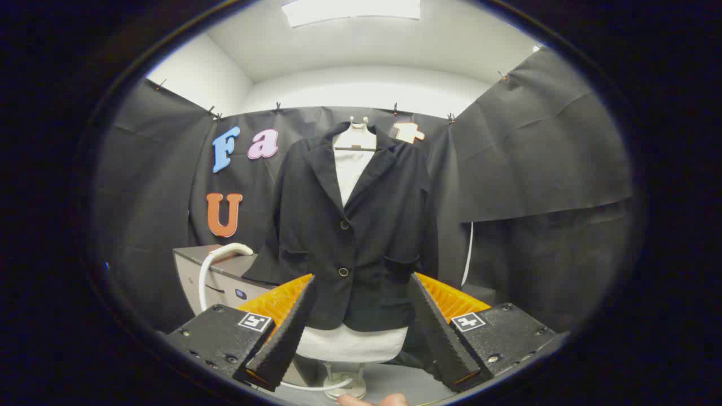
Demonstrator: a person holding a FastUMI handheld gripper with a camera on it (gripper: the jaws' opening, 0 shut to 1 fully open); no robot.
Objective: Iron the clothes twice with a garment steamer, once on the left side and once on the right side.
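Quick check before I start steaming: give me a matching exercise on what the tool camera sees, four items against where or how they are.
1 jacket
2 white hose
3 cabinet
4 tool

A open, holding nothing
B hung buttoned on a stand, beyond the fingers
C arcs over the cabinet's top
D left of the jacket, by the cloth wall

Pairs: 1-B, 2-C, 3-D, 4-A
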